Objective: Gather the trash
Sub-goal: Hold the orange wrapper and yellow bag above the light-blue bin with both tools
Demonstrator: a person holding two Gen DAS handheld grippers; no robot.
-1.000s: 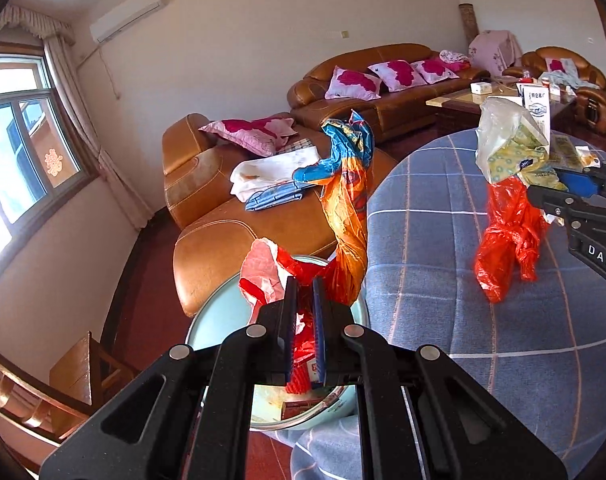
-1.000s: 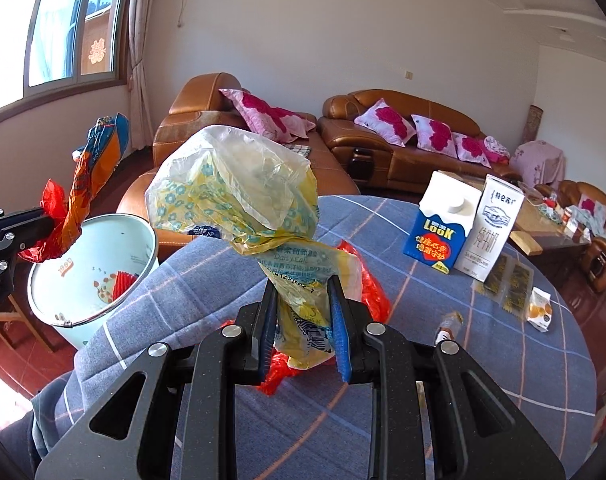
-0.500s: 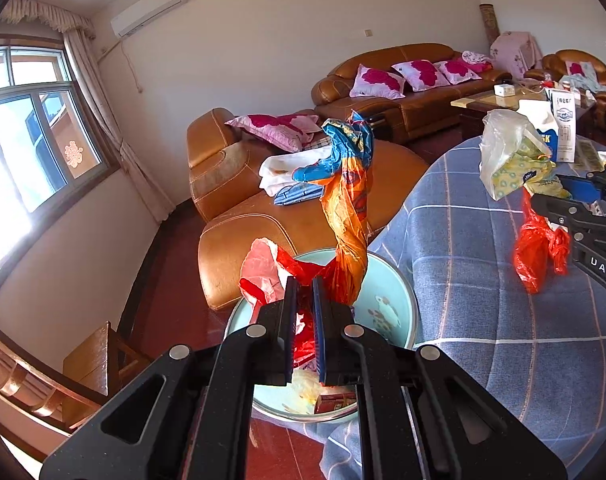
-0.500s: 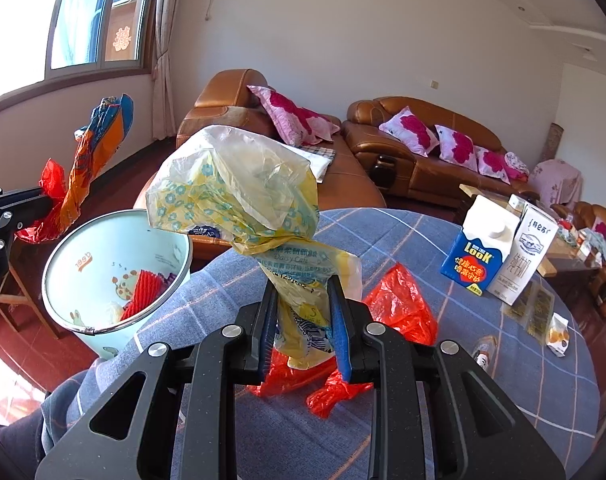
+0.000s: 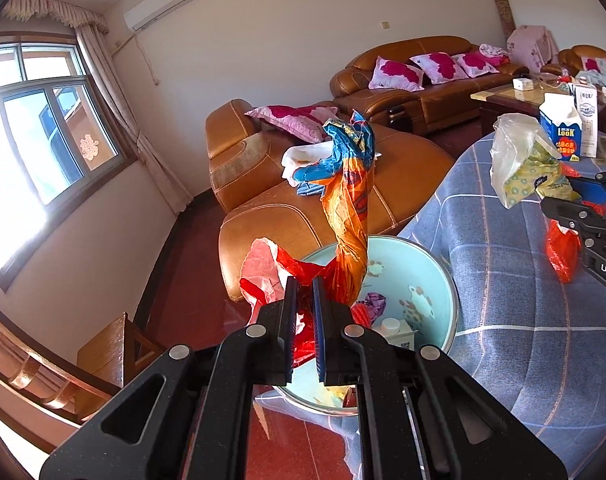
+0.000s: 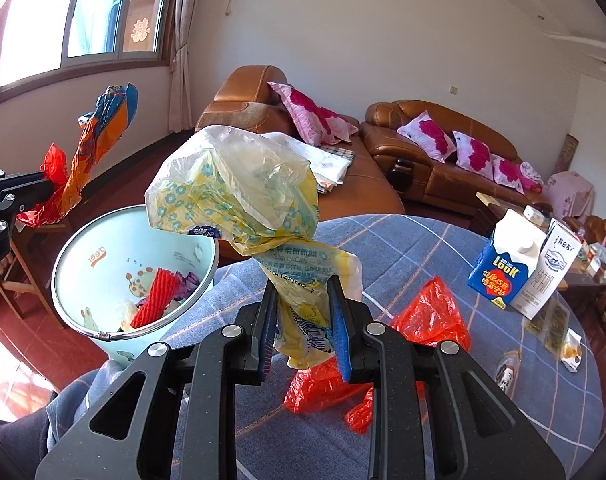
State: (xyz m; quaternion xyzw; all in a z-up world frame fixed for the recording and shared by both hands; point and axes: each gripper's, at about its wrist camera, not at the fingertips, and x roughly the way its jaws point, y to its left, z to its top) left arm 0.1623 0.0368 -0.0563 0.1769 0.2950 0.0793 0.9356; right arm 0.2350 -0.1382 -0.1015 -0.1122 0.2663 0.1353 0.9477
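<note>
**Two handfuls at the bin, table half cleared**

Over the bin, the left gripper is clenched on a twisted orange wrapper with red plastic bunched in the same grip. Beside it, above the table edge, the right gripper grasps a yellow bag and a red bag that hangs under it. Neither load is dropped yet. Inside the bin some trash already lies, so part of the work looks done. Left on the table: two cartons and a few small packets at the far side; whether the cartons count as trash I cannot tell.
</note>
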